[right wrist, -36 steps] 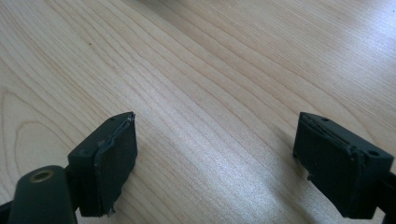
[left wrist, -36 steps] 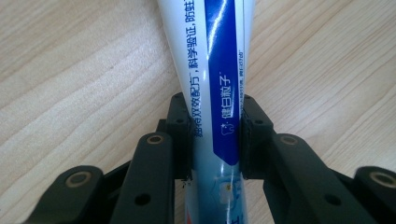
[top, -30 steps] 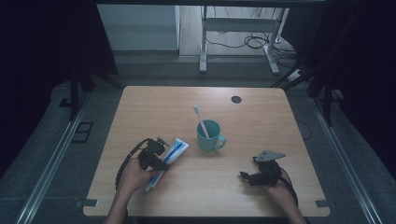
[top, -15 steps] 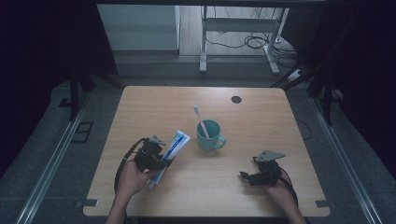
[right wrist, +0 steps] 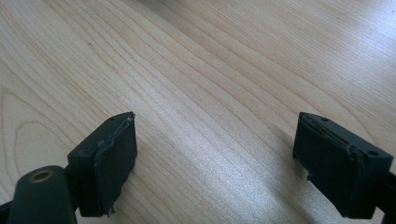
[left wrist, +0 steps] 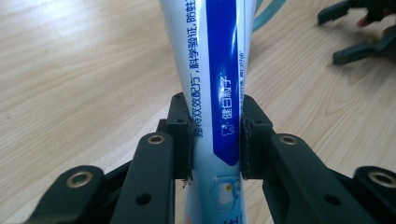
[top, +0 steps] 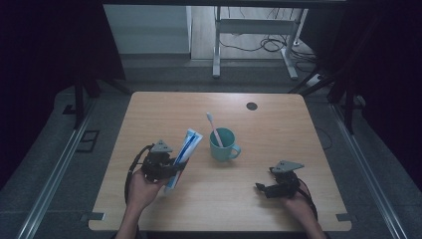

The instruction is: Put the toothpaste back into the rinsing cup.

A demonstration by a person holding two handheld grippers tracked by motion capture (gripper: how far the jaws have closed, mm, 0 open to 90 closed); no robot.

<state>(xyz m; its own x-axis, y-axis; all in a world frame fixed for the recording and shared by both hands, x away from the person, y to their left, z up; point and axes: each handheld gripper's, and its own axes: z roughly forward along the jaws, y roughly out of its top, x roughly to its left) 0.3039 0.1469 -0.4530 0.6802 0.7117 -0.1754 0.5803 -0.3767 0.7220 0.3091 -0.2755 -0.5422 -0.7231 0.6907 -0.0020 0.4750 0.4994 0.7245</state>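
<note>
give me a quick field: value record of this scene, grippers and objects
surface: wooden table
left gripper: shut on the toothpaste tube, tube tilted toward the mug
right gripper: open, nothing between the jaws, low over the table at the person's right
mug: green, upright, near the table's middle, handle toward the right
toothbrush: standing in the mug, head up, leaning left
other: small dark disc near the far edge

A lab-like recording room: a pale rectangular wooden table (top: 278,124) stands on grey floor, boxed in by black curtains (top: 50,45), with a white metal desk frame (top: 251,30) and loose black cables (top: 268,44) beyond.
</note>
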